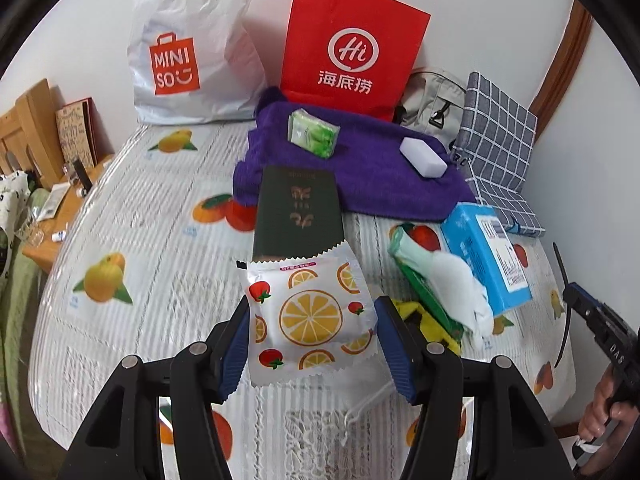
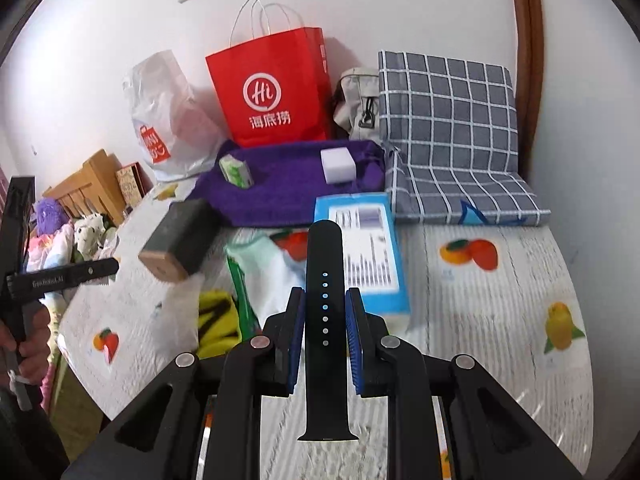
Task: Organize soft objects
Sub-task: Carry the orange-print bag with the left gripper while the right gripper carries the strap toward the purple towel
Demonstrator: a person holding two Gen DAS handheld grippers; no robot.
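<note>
Gripping a fruit-print wet-wipe packet at lower centre, the left gripper pinches its sides. Right gripper clamps narrow on a black watch strap, lower centre. Behind, blue tissue pack mid-frame; purple towel farther; red paper bag at upper centre.

Black strap between tool pads

glossy foil packet, matt strap (rubbery)
</note>
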